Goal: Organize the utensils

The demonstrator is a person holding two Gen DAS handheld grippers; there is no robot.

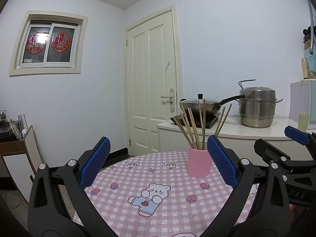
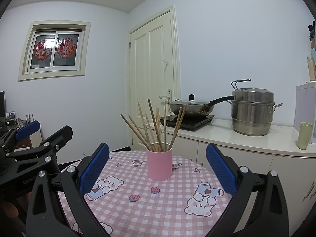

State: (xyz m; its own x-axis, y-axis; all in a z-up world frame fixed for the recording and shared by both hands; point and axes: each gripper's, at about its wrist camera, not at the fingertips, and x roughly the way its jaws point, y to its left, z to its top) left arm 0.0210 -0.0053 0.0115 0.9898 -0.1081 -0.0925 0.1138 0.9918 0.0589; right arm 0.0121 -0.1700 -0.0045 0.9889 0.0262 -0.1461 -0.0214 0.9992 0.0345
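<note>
A pink cup (image 1: 198,163) stands upright on the round table with a pink checked cloth (image 1: 150,201). Several wooden chopsticks (image 1: 194,126) stand in it, fanned out. In the right wrist view the cup (image 2: 159,165) and chopsticks (image 2: 156,126) sit ahead, near the middle. My left gripper (image 1: 158,160) is open and empty, above the table, with the cup just inside its right finger. My right gripper (image 2: 157,165) is open and empty, with the cup ahead between its fingers. Each gripper shows at the edge of the other's view.
A white counter (image 2: 237,138) behind the table holds a lidded wok (image 2: 191,106) on a black cooktop, a steel steamer pot (image 2: 252,110) and a pale green cup (image 2: 305,135). A closed door (image 1: 152,90) is behind. A small cabinet (image 1: 17,158) stands at left.
</note>
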